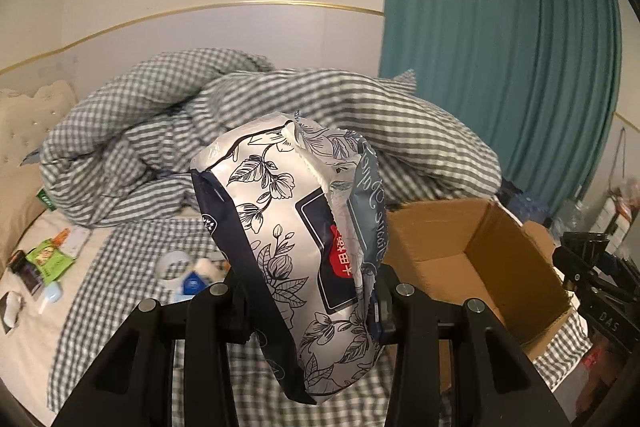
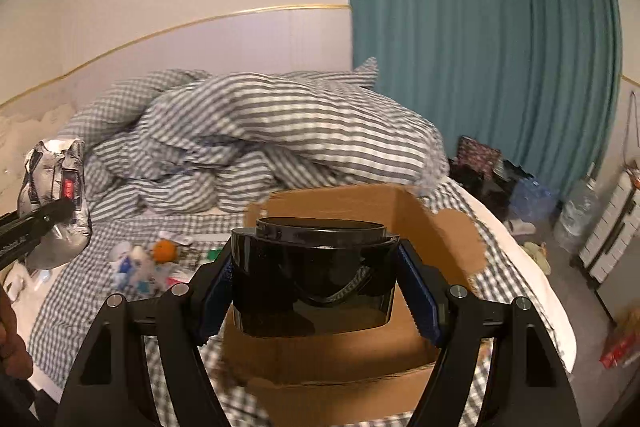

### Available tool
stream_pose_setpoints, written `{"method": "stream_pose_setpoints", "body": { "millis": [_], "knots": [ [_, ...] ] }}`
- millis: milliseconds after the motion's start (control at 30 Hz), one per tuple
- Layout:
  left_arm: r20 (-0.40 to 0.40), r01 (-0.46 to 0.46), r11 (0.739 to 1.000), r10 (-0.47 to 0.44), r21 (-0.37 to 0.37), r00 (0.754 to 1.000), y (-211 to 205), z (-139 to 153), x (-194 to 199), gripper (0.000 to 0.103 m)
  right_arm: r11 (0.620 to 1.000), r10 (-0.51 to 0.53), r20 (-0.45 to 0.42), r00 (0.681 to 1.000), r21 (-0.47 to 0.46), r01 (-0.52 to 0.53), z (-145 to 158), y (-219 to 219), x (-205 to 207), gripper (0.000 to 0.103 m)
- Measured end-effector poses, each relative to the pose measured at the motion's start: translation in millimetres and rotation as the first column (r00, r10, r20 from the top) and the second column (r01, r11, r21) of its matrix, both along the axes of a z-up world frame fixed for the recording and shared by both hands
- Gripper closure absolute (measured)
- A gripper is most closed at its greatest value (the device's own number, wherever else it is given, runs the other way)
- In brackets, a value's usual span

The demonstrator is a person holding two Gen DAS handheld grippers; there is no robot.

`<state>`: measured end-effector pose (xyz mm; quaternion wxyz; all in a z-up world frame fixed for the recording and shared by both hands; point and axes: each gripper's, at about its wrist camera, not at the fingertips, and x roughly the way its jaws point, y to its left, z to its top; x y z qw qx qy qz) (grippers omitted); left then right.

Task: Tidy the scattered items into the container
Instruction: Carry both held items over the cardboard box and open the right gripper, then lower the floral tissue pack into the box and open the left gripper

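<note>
Overhead, crinkly floral pack (image 1: 288,247), corrugated box (image 1: 492,259)

The right gripper (image 2: 316,291) clamps a glossy black container (image 2: 316,279) over the open cardboard box (image 2: 440,239) on the checked bed (image 2: 72,307). At far left, the left gripper (image 2: 60,211) grips a floral packet (image 2: 56,187) (a red label shows).

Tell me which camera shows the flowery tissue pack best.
The left wrist view: the tissue pack fills the middle, clamped in the left gripper, its printed flowers clear. The right wrist view shows it small and blurred at the left edge.
</note>
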<state>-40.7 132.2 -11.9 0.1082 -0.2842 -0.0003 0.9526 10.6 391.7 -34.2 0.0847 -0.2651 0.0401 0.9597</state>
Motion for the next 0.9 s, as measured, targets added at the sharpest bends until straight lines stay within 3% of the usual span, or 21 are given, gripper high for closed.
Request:
{"method": "stream_pose_setpoints", "body": {
  "millis": [267, 600, 633, 700, 900],
  "knots": [
    [0.028, 0.087, 0.996, -0.086, -0.019, 0.996, 57, -14, -10, 0.061, 0.998, -0.053, 0.049, 0.997, -0.013, 0.054, -22, 43, -8, 0.029],
    [0.044, 0.14, 0.989, -0.138, -0.047, 0.99, 98, -24, -16, 0.061, 0.998, -0.044, 0.111, 0.993, -0.033, 0.048, -52, 59, -25, 0.029],
    [0.045, 0.143, 0.988, -0.141, -0.049, 0.989, 100, -25, -17, 0.061, 0.998, -0.05, 0.118, 0.992, -0.029, 0.054, -54, 60, -26, 0.028],
    [0.046, 0.15, 0.987, -0.147, -0.052, 0.988, 105, -26, -17, 0.062, 0.997, -0.075, 0.116, 0.99, -0.008, 0.077, -54, 60, -26, 0.013],
    [0.049, 0.179, 0.982, -0.176, -0.059, 0.983, 121, -28, -19, 0.061, 0.992, -0.127, 0.043, 0.991, -0.001, 0.127, -44, 72, -11, 0.009]
  ]
}}
